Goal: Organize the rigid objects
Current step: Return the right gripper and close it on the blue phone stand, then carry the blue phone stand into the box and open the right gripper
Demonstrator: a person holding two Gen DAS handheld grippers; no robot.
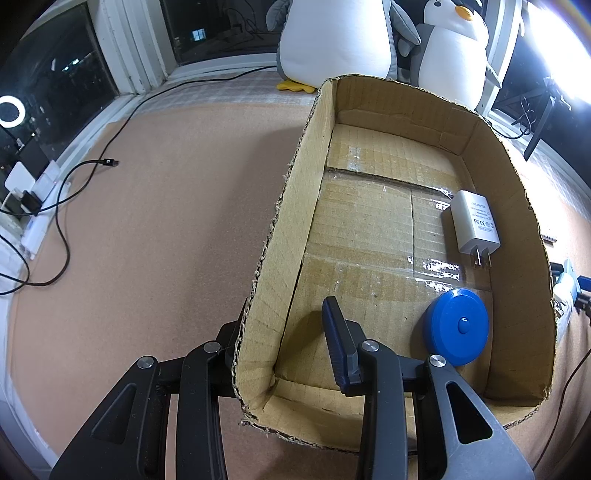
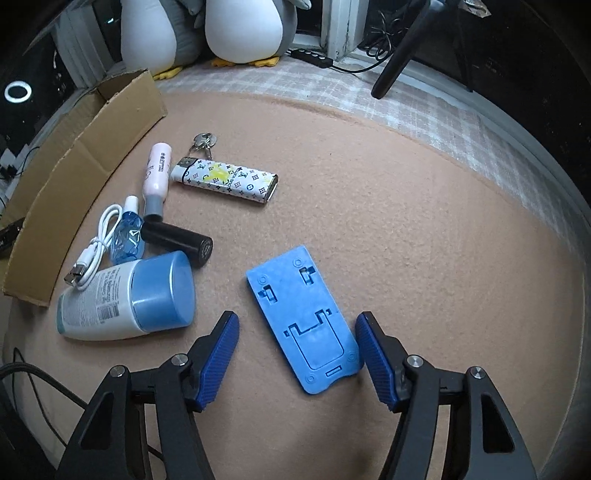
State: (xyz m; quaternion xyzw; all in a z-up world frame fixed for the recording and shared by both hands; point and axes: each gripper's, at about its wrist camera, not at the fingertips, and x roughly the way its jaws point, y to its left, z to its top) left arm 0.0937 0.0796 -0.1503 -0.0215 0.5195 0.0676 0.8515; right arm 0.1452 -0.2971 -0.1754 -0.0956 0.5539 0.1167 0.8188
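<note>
In the left wrist view my left gripper straddles the near left corner of an open cardboard box. One finger is outside the wall and the other finger is inside, shut on the box. Inside lie a white charger and a round blue tape measure. In the right wrist view my right gripper stands open over a flat blue phone stand on the tan mat. The stand lies between the pads, close to the right one and apart from the left.
Left of the stand lie a white bottle with a blue cap, a black cylinder, a small blue bottle, a white USB cable, a pink tube, a patterned lighter and keys. Plush penguins sit at the back.
</note>
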